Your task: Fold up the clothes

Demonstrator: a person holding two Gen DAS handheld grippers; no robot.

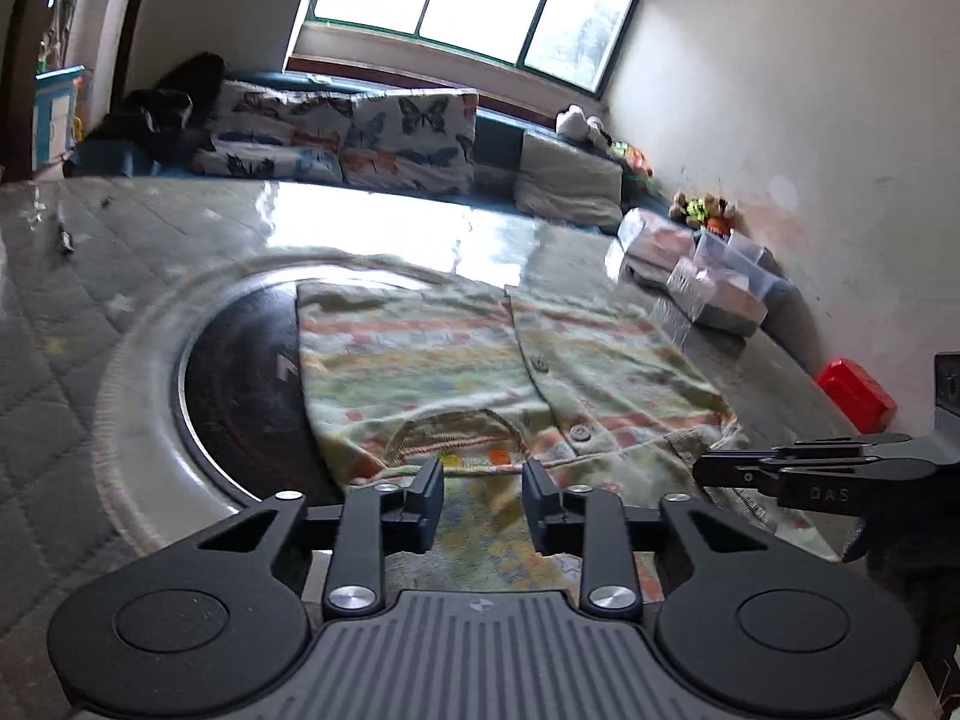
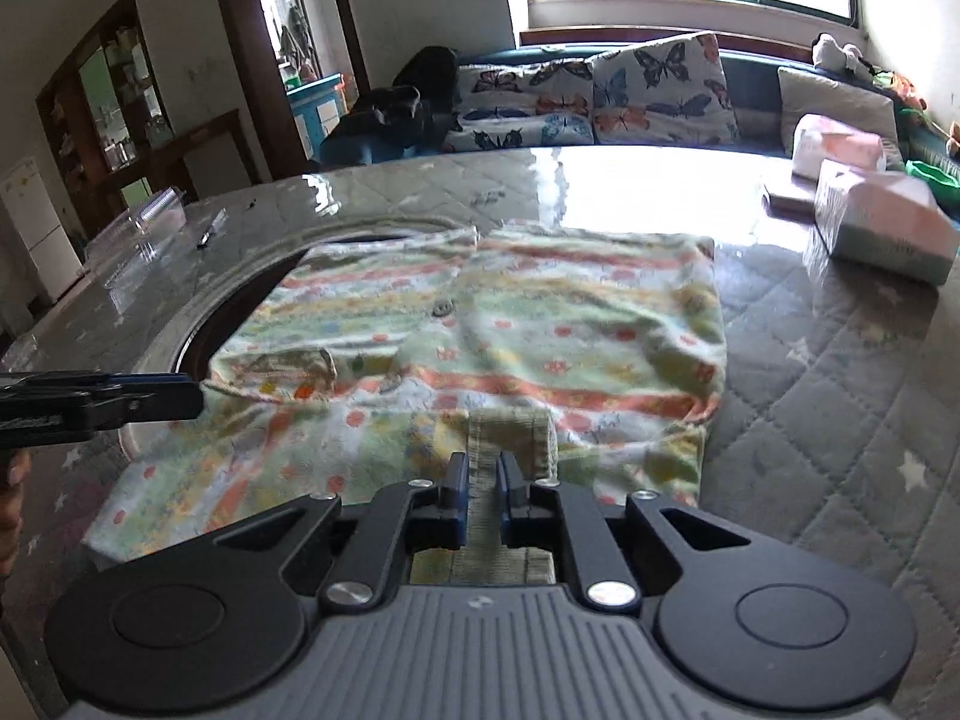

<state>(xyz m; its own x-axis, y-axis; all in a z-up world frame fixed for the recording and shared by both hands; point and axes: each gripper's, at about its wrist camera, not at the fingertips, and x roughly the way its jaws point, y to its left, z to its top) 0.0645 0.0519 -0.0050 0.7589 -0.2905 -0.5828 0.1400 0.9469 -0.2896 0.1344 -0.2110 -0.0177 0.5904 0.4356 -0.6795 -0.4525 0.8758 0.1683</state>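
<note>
Right wrist view: the striped buttoned garment (image 2: 480,330) lies spread on the quilted tabletop (image 2: 840,360), its ribbed cuff (image 2: 510,432) between the narrowly parted right tongs (image 2: 482,474), grip unclear. Left tongs (image 1: 483,483) hang open and empty above the collar (image 1: 456,426).
</note>
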